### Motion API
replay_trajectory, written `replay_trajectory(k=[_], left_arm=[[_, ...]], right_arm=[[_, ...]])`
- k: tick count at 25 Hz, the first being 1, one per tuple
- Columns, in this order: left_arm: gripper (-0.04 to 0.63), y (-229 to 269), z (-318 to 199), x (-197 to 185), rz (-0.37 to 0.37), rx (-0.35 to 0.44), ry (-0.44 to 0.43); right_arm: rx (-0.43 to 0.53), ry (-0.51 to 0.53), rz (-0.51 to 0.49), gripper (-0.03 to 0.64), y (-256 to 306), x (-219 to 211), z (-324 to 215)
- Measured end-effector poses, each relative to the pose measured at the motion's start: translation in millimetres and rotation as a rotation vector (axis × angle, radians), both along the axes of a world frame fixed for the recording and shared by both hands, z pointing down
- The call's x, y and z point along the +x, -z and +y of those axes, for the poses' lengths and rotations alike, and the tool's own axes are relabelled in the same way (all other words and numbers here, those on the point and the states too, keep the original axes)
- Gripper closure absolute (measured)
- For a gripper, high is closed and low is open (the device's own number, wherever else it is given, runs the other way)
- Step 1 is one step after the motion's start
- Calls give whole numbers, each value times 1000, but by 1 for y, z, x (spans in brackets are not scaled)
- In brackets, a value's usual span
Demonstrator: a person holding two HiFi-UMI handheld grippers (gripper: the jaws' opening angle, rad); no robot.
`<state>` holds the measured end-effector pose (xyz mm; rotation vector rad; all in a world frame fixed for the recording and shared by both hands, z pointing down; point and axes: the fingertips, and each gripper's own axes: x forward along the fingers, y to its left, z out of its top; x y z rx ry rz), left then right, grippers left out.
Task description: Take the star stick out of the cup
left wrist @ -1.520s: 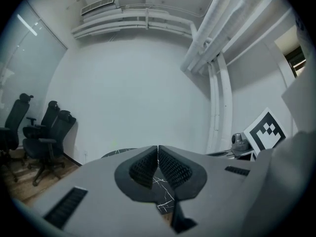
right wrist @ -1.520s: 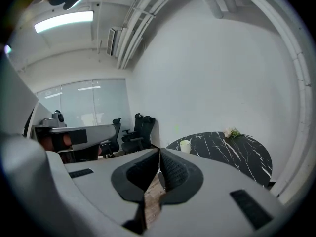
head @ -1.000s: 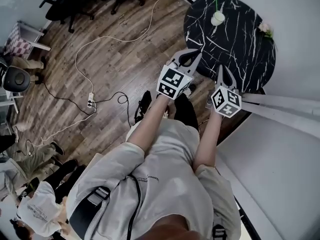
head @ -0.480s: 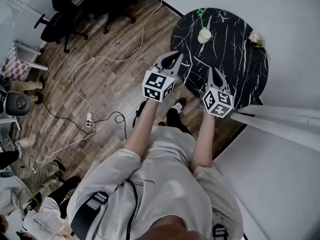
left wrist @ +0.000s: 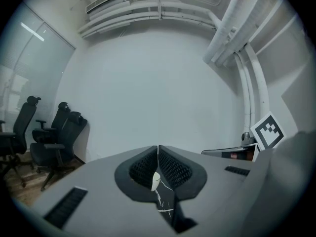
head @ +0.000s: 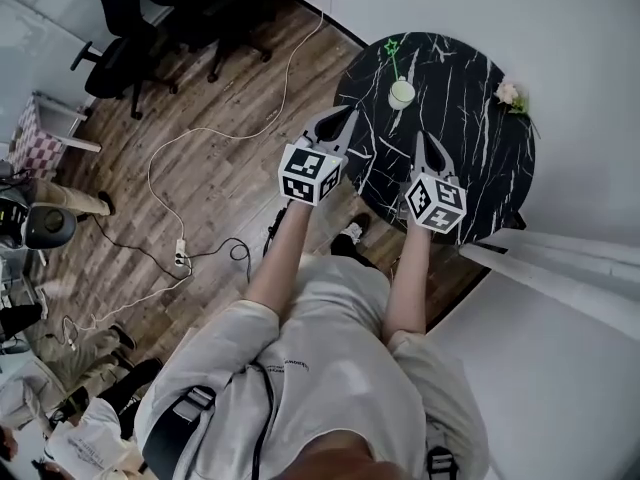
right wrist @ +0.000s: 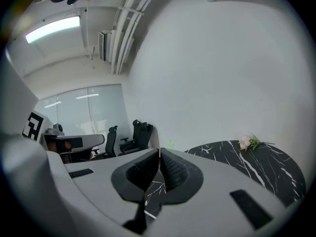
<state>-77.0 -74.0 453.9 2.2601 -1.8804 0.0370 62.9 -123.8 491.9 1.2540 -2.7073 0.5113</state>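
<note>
Both grippers are pressed shut and empty: the left gripper and right gripper hover over the near edge of the black marble table. Ahead of them and between their lines stands the cup, with the star stick rising from it nearly upright, green star on top. Neither gripper looks clearly nearer; the jaws must open before closing on the stick above the rim.
</note>
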Motion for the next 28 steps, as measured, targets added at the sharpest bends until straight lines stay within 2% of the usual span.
replay_trajectory(k=[9, 15, 21, 28], left_arm=[[572, -4, -44, -24, 22, -20, 61], [572, -10, -77, -16, 13, -42, 47], [572, -17, -104, -25, 17, -49, 78], [572, -12, -111, -31, -1, -37, 91]], right_arm=[[-8, 82, -51, 580, 1, -23, -41], [-31, 102, -41, 581, -10, -20, -71], [-43, 106, -53, 581, -20, -20, -102], [-51, 116, -81, 581, -25, -28, -115]])
